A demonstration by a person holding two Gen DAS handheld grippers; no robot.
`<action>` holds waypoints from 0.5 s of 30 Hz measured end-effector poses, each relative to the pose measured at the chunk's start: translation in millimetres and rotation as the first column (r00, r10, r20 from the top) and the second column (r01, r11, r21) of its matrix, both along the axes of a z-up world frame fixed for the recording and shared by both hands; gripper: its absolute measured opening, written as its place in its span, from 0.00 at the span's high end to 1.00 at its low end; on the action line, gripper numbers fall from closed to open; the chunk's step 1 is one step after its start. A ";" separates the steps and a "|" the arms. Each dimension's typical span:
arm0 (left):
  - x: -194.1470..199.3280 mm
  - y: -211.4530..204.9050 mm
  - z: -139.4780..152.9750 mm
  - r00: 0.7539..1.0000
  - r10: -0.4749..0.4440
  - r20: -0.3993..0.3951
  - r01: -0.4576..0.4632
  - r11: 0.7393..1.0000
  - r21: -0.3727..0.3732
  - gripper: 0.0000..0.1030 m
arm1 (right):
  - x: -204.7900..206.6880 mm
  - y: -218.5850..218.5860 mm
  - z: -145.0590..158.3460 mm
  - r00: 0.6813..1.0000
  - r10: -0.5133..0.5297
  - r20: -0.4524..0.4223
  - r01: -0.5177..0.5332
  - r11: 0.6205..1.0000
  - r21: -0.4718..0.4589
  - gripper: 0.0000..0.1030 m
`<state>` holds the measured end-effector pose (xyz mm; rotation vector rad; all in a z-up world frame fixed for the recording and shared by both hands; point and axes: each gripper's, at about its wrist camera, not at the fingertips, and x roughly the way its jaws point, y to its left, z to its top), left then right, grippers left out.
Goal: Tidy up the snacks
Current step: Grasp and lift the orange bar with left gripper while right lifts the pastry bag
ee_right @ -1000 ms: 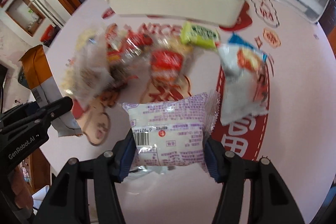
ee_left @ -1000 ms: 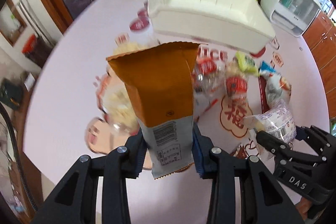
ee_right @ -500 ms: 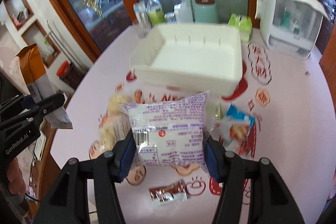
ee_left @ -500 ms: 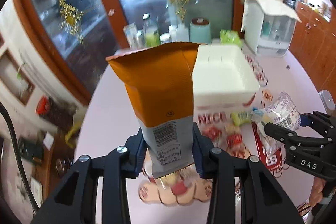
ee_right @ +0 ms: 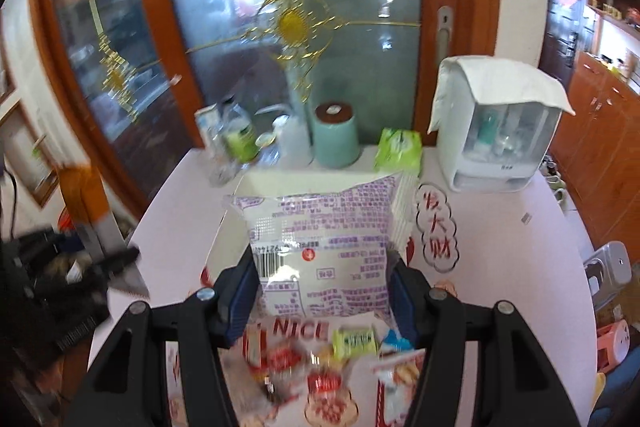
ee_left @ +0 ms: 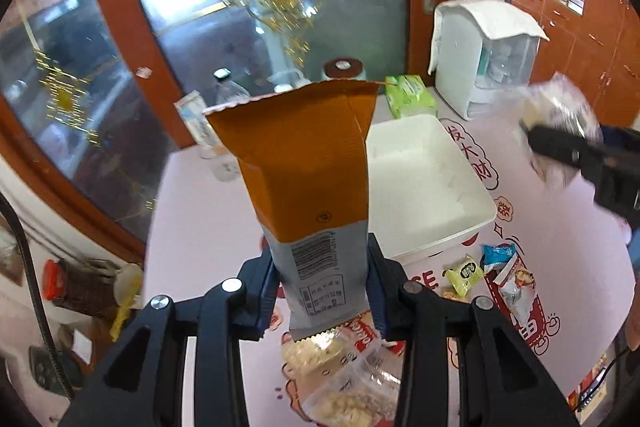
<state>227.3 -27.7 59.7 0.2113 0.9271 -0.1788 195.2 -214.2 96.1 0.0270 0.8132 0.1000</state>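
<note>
Left gripper: black two-finger left gripper (ee_left: pixel 322 287) clamped on the lower grey end of a tall orange-and-grey foil snack packet (ee_left: pixel 308 179); blue pads (ee_left: pixel 267 285) pressed on both side edges.
Left packet: upright, barcode facing the camera, serrated bottom edge hanging below the pads, held up above the table, in front of and to the left of the white tray.
Right gripper: black two-finger right gripper (ee_right: pixel 322 291) gripped a clear plastic bun packet with purple print (ee_right: pixel 320 239); pads against its left and right sides, packet puffed between them.
Right packet: raised in the air in front of the white tray, hiding most of it in the right wrist view; blurred at the right edge of the left wrist view.
Landmark: white rectangular plastic tray (ee_left: pixel 420 187), nothing visible inside it, on the pale pink table with red print (ee_left: pixel 200 227).
Loose snacks: in front of the tray, on the table: small green-yellow sachet (ee_right: pixel 355 341), blue-and-white chip bag (ee_left: pixel 508 279), red-and-clear wrapped sweets (ee_right: pixel 324 383), clear bag of pale puffed pieces (ee_left: pixel 340 379).
Behind tray: green tissue pack (ee_right: pixel 398 147), mint-green canister with brown lid (ee_right: pixel 335 137), bottles and cups (ee_right: pixel 236 137), blurred.
Right of tray: white countertop appliance with a white cloth on top (ee_right: pixel 500 131).
Background: frosted glass door with gold ornament in a wooden frame (ee_right: pixel 296 23), beyond the tray.
</note>
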 end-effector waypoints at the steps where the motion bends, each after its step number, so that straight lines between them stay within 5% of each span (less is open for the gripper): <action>1: 8.4 0.4 -6.4 1.000 -0.007 -0.015 0.007 1.000 -0.009 0.64 | 11.7 1.8 -2.4 1.000 -0.024 -0.008 0.024 1.000 0.004 0.43; 15: 80.1 -9.3 -99.8 0.986 -0.070 -0.150 0.058 0.995 -0.086 0.64 | 80.0 16.1 -92.3 0.965 -0.175 -0.197 0.175 0.984 -0.013 0.43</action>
